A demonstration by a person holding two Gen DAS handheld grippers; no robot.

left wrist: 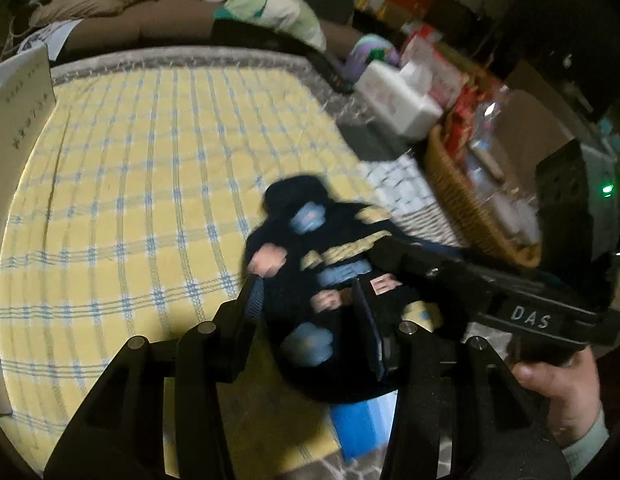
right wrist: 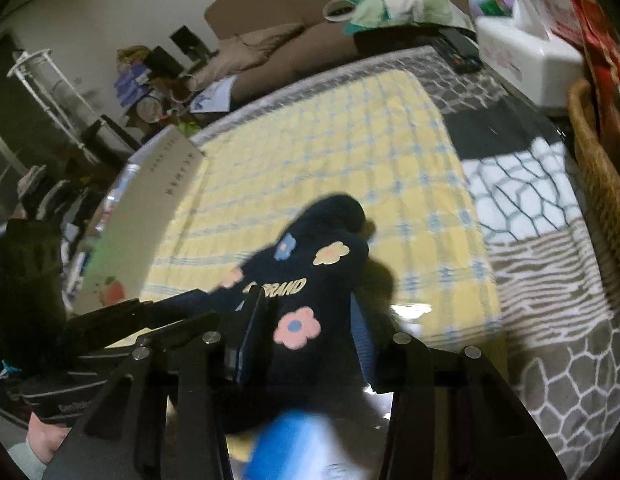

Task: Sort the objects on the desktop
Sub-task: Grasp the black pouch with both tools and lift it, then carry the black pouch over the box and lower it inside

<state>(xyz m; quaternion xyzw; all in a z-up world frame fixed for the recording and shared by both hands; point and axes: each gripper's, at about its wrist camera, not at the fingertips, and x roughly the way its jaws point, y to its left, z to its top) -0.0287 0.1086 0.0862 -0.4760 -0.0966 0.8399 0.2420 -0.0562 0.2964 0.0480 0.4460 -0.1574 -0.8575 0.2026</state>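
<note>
Grippers clamped on a dark sock.
Left gripper (left wrist: 310, 308) and right gripper (right wrist: 310, 332) each pinch the flowered sock (right wrist: 306, 304) above the yellow checked cloth (left wrist: 130, 168).

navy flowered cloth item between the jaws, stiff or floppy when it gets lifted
Probably floppy: the navy cloth item bulges and folds between the right gripper jaws. Likely light, being soft knit fabric. Its free end may sag onto the yellow checked cloth, as the left gripper pinches only part.

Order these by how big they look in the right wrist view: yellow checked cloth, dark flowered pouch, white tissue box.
1. yellow checked cloth
2. dark flowered pouch, though it sits close to the camera
3. white tissue box
</note>
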